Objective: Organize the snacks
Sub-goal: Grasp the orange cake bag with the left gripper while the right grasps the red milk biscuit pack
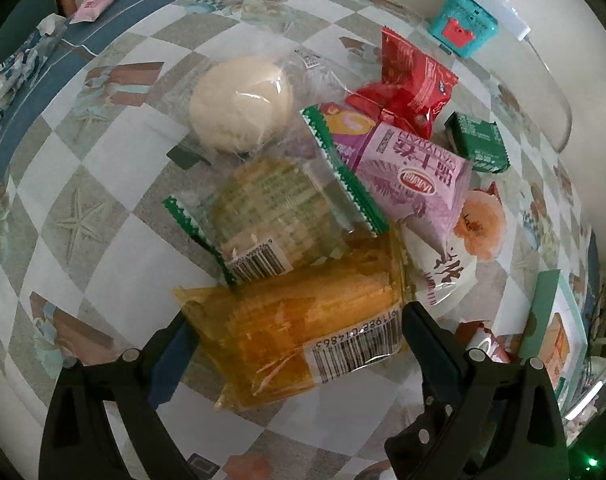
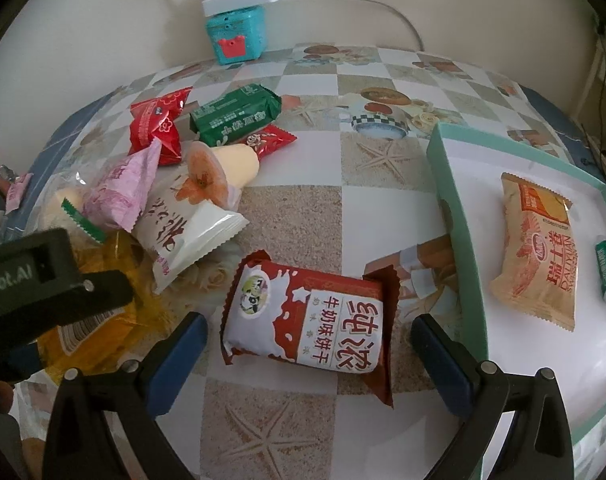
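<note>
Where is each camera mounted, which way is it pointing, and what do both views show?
Left wrist: on the left gripper, looking down at the snack pile; open fingers straddle the yellow packet.
Right wrist: on the right gripper, facing the wall; open fingers flank the red-and-white biscuit pack, teal tray right.
Shared: teal box, yellow packet.
</note>
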